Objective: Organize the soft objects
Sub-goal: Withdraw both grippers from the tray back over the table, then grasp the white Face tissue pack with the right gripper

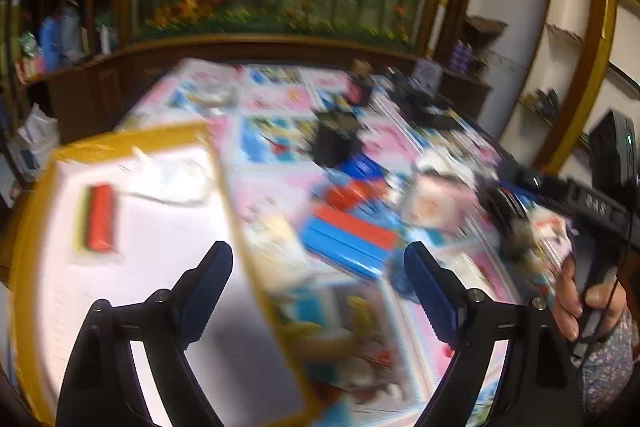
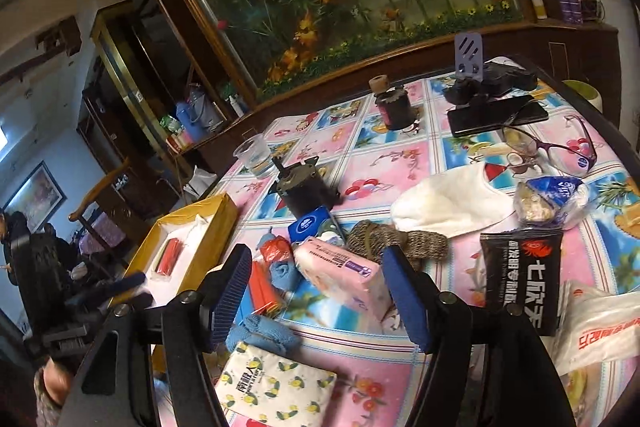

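Left gripper (image 1: 318, 291): we see its fingers (image 1: 212, 283) spread wide and released, holding nothing, above the edge of a yellow box (image 1: 36, 211); this view is blurred by motion. Inside the box, on its white floor, lie a red pack (image 1: 102, 219) and a white item (image 1: 168, 179), just beside each other.

Right gripper (image 2: 316, 291): its fingers (image 2: 230, 291) are likewise released and empty, poised over the soft objects on the bench (image 2: 384, 163). Between them we see a pink tissue pack (image 2: 340, 271). Near the left finger lie a blue cloth (image 2: 264, 339), an orange-and-blue pack (image 2: 260, 291) and, nearest the camera, a lemon-print tissue pack (image 2: 276, 391). Beyond the pink pack lies a knitted sock (image 2: 396, 241), touching a white cloth (image 2: 448, 205). To the right sit a black snack bag (image 2: 520, 275) and a white plastic bag (image 2: 600, 331).

Farther back on the bench stand a plastic cup (image 2: 256, 155), a dark jar (image 2: 394, 107), a phone (image 2: 496, 115) and glasses (image 2: 560, 147).
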Demonstrator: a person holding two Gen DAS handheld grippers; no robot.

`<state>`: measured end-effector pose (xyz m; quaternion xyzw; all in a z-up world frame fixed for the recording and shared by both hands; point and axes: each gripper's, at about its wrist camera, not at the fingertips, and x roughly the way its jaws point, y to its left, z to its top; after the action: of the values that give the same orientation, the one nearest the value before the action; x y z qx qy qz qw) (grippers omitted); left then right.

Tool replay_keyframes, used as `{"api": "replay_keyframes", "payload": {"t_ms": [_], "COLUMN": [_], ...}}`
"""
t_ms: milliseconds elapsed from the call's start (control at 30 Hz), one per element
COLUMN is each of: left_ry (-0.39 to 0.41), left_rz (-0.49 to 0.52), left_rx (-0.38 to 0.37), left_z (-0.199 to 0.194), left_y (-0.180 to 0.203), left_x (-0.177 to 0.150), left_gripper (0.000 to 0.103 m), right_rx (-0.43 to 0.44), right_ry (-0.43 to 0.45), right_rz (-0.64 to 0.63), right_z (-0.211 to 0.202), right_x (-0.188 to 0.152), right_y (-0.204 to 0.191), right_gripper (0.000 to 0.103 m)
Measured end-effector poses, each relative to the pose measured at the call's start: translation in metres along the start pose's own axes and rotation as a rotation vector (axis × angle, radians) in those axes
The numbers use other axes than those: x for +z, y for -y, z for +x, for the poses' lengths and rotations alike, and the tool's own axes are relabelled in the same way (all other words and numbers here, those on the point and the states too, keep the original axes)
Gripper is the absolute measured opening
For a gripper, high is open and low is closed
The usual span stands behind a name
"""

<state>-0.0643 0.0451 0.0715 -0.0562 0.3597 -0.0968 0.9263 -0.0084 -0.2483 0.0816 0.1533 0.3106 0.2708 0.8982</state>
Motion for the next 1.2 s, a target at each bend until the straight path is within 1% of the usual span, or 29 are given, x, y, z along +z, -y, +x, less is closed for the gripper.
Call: {"api": "replay_keyframes", "payload": {"t_ms": [67,100,167,233,300,367,433,467,500,567,633,733,800,867,1000,1067,1133,1200], "left_ry": [-0.034,-0.037,-0.019,0.007,0.047,0.087,0.128,0.147,0.165,0.212,0.229,0.243,0.247,0.224,0.213,0.194,0.176,0.169], "left_rz": [-0.016,-0.02,-0.046,-0.071,-0.072,-0.053,-0.028,-0.012,0.006,0.037,0.064,0.056,0.051,0.035,-0.017,-0.034,-0.043,-0.053], "left_rx": [-0.07,-0.093,-0.108,-0.135,-0.11,-0.086,-0.041,-0.014,0.012,0.055,0.078,0.042,0.039,0.032,-0.01,-0.027,-0.041,-0.042], "left_z": [0.012,0.014,0.01,0.004,-0.007,-0.02,-0.029,-0.033,-0.037,-0.045,-0.05,-0.058,-0.061,-0.06,-0.059,-0.055,-0.051,-0.05], "left_y": [0.01,0.013,0.016,0.013,0.008,0.004,0.0,-0.003,-0.005,-0.009,-0.013,-0.022,-0.028,-0.033,-0.043,-0.045,-0.047,-0.048], "left_x": [-0.004,-0.005,-0.009,-0.012,-0.021,-0.033,-0.043,-0.048,-0.054,-0.065,-0.075,-0.084,-0.089,-0.091,-0.094,-0.093,-0.092,-0.092], "left_gripper": [0.087,0.087,0.087,0.087,0.087,0.087,0.087,0.087,0.087,0.087,0.087,0.087,0.088,0.088,0.088,0.088,0.088,0.088], "right_rx": [0.02,0.032,0.04,0.071,0.111,0.147,0.196,0.194,0.172,0.113,0.053,-0.023,-0.076,-0.171,-0.189,-0.172,-0.128,-0.111], "right_ry": [-0.019,-0.029,-0.039,-0.054,-0.098,-0.142,-0.203,-0.236,-0.265,-0.324,-0.383,-0.492,-0.53,-0.543,-0.619,-0.644,-0.653,-0.683], "right_rz": [0.0,-0.006,-0.029,-0.046,-0.063,-0.085,-0.088,-0.096,-0.116,-0.226,-0.345,-0.452,-0.507,-0.542,-0.534,-0.534,-0.511,-0.529], "right_z": [0.001,0.003,0.006,0.01,0.018,0.028,0.043,0.052,0.063,0.086,0.111,0.157,0.184,0.205,0.234,0.245,0.25,0.254], "right_x": [-0.001,-0.001,-0.002,-0.002,-0.002,0.0,0.008,0.012,0.016,0.022,0.021,0.013,0.007,0.005,0.005,0.001,0.0,-0.004], "right_y": [-0.001,-0.004,-0.01,-0.017,-0.023,-0.035,-0.053,-0.062,-0.074,-0.108,-0.139,-0.174,-0.189,-0.192,-0.182,-0.178,-0.175,-0.172], "right_gripper": [0.073,0.073,0.073,0.073,0.074,0.074,0.074,0.074,0.074,0.074,0.075,0.076,0.076,0.076,0.076,0.076,0.076,0.076]}}
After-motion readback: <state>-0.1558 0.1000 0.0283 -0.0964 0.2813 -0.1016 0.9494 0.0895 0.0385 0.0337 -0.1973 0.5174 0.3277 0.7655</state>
